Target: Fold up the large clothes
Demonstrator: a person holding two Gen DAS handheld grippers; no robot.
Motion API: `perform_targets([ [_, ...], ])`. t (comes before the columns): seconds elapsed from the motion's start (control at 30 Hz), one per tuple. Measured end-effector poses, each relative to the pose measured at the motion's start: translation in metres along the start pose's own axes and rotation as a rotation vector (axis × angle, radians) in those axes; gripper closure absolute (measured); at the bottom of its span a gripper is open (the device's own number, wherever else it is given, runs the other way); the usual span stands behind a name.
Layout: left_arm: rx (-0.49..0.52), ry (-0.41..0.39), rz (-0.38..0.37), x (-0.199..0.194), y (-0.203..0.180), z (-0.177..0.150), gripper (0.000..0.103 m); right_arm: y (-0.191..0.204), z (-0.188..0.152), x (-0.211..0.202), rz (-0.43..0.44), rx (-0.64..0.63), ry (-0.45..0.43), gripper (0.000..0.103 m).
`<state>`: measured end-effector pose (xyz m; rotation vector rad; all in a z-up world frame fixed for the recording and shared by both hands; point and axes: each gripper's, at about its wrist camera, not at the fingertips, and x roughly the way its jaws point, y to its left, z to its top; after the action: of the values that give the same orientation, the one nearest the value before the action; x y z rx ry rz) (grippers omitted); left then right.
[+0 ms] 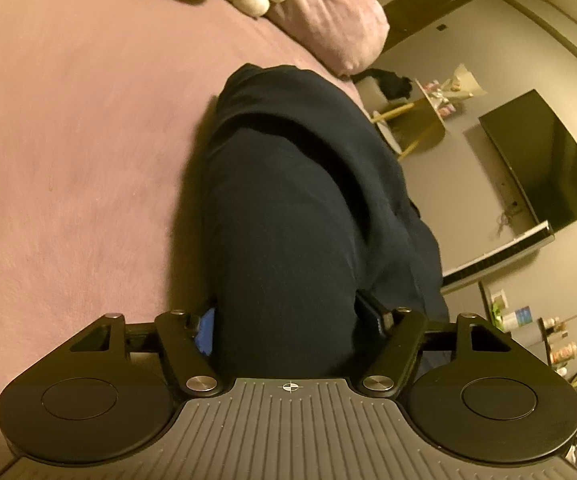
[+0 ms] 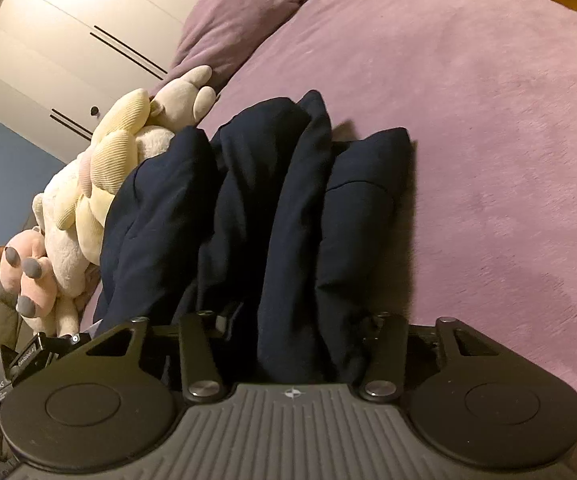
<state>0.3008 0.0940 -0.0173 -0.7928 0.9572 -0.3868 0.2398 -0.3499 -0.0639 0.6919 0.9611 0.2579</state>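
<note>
A bed (image 1: 68, 128) with a mauve cover carries a dark navy garment (image 1: 288, 208), bunched near its side edge by the pillow (image 1: 328, 24) and soft toys (image 2: 100, 184). The left hand-held gripper (image 1: 288, 320) and right hand-held gripper (image 2: 292, 320) each clamp its gathered folds.

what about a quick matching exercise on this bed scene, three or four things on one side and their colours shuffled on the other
Things:
1. garment
2. bedspread
3. plush toy
4. television

Colours:
A. cream
B. black screen
C. dark navy
D. mauve pink

Pairs: 1-C, 2-D, 3-A, 4-B
</note>
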Motion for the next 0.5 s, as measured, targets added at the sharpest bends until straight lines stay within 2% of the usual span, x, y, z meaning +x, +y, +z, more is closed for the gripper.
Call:
perform_targets([
  [0.17, 0.007, -0.015, 0.006, -0.018, 0.003, 0.008, 0.034, 0.020, -0.001, 0.007, 0.005, -0.011, -0.003, 0.060],
  [0.3, -0.004, -0.085, 0.070, -0.053, 0.024, 0.024, 0.034, 0.045, -0.002, 0.029, 0.029, -0.015, 0.029, 0.060],
  [0.4, -0.019, -0.130, 0.148, -0.080, 0.047, 0.034, 0.033, 0.072, -0.013, 0.061, 0.070, -0.033, 0.083, 0.060],
  [0.5, -0.071, -0.141, 0.207, -0.090, 0.068, 0.035, 0.030, 0.097, -0.025, 0.092, 0.107, -0.043, 0.127, 0.060],
])
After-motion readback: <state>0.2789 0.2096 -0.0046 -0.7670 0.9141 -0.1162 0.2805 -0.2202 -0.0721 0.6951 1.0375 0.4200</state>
